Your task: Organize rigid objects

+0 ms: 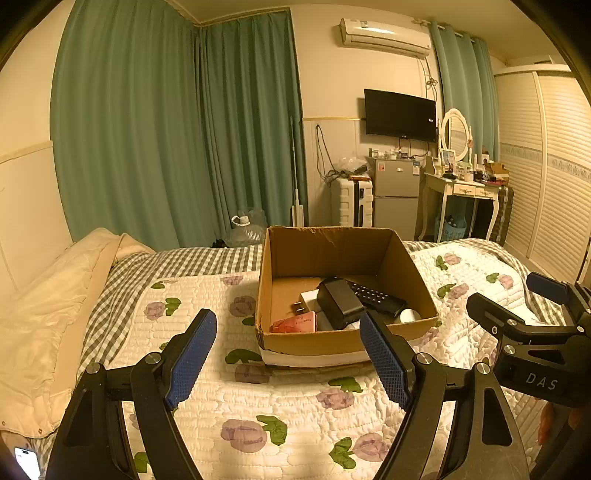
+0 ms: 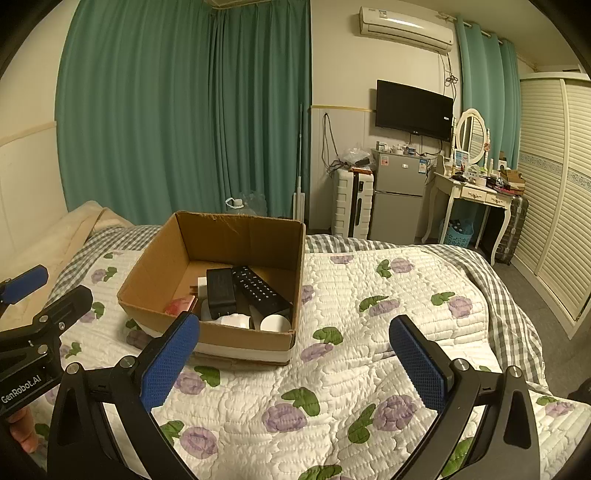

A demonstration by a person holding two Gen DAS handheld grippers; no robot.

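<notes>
Both tools are released and carrying nothing, as far as my feeds show. On my left wrist feed the left gripper (image 1: 288,336) hangs over the quilt (image 1: 295,413) with its blue pads spread wide, and the right gripper (image 1: 506,295) pokes in at about 3 o'clock, its fingers parted too. On my right wrist feed the right gripper (image 2: 293,339) has its jaws wide apart above the flowered quilt (image 2: 369,314), while the left gripper (image 2: 51,284) enters at 9 o'clock.

Just beyond the fingertips sits the cardboard box (image 2: 236,334), resting on the quilt; from the left feed it lies at 12 to 1 o'clock, from the right feed at about 11 o'clock. Inside it I see a black remote control (image 2: 260,290) leaning against a black power adapter (image 2: 220,291), with a white round piece (image 2: 275,324) and another white lump (image 2: 234,319) toward the near wall (I cannot tell what either is). A pink packet (image 1: 295,322) lies in the near left corner, and a white plug (image 1: 308,301) sits behind it.

Farther back hang green curtains (image 2: 184,110). At 1 o'clock stand a white suitcase (image 2: 352,206), a grey fridge (image 2: 397,197) and a dressing table (image 2: 476,194), with a television (image 2: 413,109) and an air conditioner (image 2: 406,27) on the wall above.
</notes>
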